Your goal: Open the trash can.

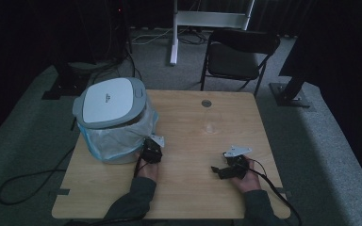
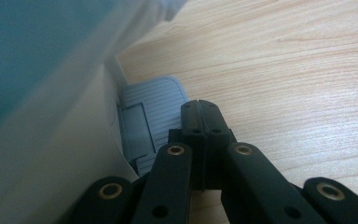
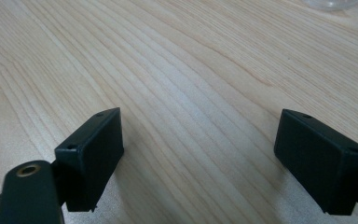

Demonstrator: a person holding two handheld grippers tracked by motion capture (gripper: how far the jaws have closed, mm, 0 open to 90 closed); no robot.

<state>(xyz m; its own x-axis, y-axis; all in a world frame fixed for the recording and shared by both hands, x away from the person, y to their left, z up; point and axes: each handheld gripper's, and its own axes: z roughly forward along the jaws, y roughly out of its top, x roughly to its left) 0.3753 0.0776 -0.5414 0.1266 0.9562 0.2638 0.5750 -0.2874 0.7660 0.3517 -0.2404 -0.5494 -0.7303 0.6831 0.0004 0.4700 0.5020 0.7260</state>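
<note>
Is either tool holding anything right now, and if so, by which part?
Nothing is held. The left tool is shut with nothing between its jaws, beside the grey pedal at the bin's base. The right tool is open over the bare table.

No text can be read anywhere. The white lid point(image 1: 109, 100) of the bin carries a small dark mark near its middle (likely a brand logo), but it is too small and blurred to make out.
</note>
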